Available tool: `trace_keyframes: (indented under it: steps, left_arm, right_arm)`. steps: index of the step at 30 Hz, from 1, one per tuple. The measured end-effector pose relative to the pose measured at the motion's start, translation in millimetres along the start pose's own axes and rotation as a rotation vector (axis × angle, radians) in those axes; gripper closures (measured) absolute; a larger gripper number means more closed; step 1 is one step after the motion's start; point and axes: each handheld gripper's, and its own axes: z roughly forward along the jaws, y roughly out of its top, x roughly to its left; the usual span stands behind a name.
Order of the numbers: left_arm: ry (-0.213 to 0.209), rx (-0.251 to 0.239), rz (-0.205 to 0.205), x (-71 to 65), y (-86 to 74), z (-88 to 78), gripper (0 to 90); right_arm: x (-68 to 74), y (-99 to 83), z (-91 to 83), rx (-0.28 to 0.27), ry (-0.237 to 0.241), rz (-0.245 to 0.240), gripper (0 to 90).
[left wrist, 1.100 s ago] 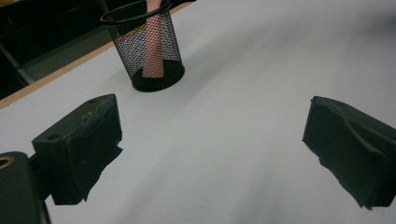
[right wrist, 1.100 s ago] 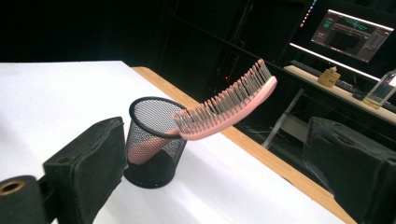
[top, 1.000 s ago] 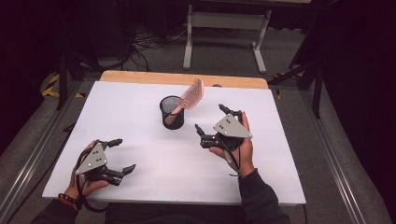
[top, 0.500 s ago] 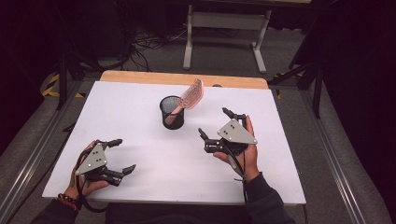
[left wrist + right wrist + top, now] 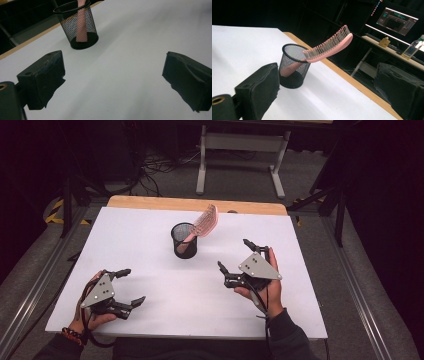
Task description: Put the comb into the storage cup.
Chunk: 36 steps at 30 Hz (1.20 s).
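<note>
A black mesh cup (image 5: 184,240) stands upright near the middle of the white table (image 5: 150,230). A pink hairbrush (image 5: 204,222) leans in it, handle down, bristled head sticking out over the rim toward the right. In the right gripper view the cup (image 5: 294,66) and brush (image 5: 329,46) are close ahead. The cup (image 5: 76,24) sits farther off in the left gripper view. My left gripper (image 5: 128,286) rests at the front left, open and empty. To the right of the cup my right gripper (image 5: 235,256) is held open with nothing between its jaws.
A wooden strip (image 5: 195,205) edges the table's far side. Beyond it stand a metal frame (image 5: 240,150) and cables on the floor. A desk with a monitor (image 5: 398,21) and a bottle (image 5: 414,47) lies off past the table in the right gripper view.
My right gripper has drawn back from the cup toward the person and a little to the right. The left gripper, cup and brush have stayed put.
</note>
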Motion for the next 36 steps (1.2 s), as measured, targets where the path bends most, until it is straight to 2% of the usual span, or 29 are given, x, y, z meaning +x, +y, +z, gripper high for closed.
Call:
trace_keyframes:
  steps: [21,26,28,36]
  left_arm:
    - [-0.005,0.002,0.001,-0.4,0.1,0.6,5.1]
    - [-0.003,0.002,0.000,-0.3,0.0,0.6,5.2]
    - [-0.005,0.004,0.000,-0.4,-0.1,0.9,5.1]
    - [-0.004,0.002,-0.002,-0.1,-0.5,1.1,5.2]
  right_arm:
    - [-0.3,-16.7,-22.6,0.007,-0.003,-0.022,6.5]
    - [-0.8,-23.8,-27.3,0.009,-0.001,-0.028,6.3]
    - [-1.2,-27.8,-29.4,-0.009,0.015,-0.023,6.3]
    - [-2.9,-41.6,-33.7,0.009,0.011,-0.034,6.2]
